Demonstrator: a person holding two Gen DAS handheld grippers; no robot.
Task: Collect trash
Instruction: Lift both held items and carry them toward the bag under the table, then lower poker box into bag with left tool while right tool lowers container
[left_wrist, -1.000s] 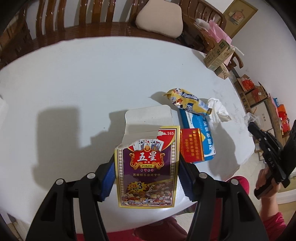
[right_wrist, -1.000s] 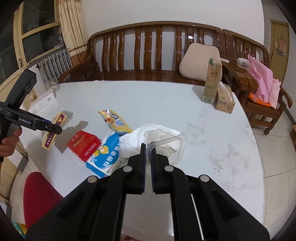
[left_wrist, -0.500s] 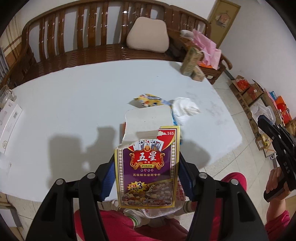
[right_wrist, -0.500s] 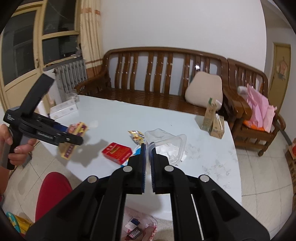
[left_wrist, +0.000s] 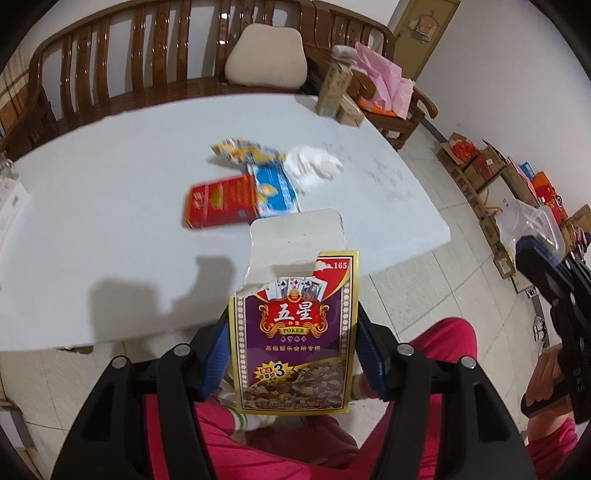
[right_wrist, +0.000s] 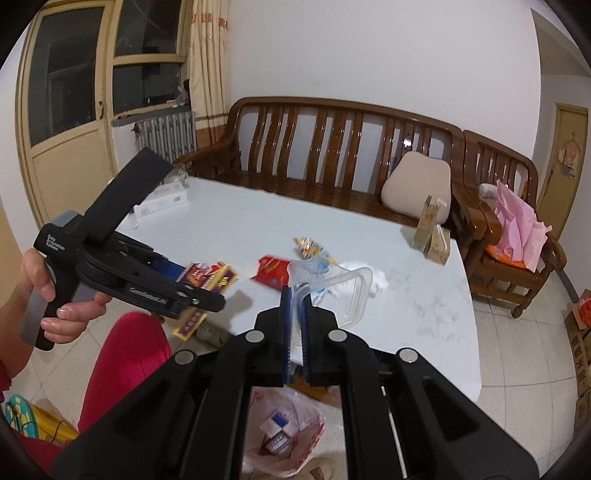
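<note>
The left hand-held gripper (left_wrist: 293, 354) clamps a torn poker-card box (left_wrist: 295, 332) off the white counter's (left_wrist: 110, 177) six o'clock edge. The right hand-held gripper (right_wrist: 294, 295) pinches a clear plastic container (right_wrist: 332, 291); a trash bag (right_wrist: 284, 435) lies on the floor at six o'clock.

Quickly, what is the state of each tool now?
Left tool: closed on the card box.
Right tool: closed on the clear plastic container.

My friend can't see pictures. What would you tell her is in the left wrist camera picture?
The left gripper holds a torn-open playing card box between its fingers, above a person's red-clothed lap. Behind it, a white table holds a red box, wrappers and a crumpled tissue, with a wooden bench beyond.
</note>
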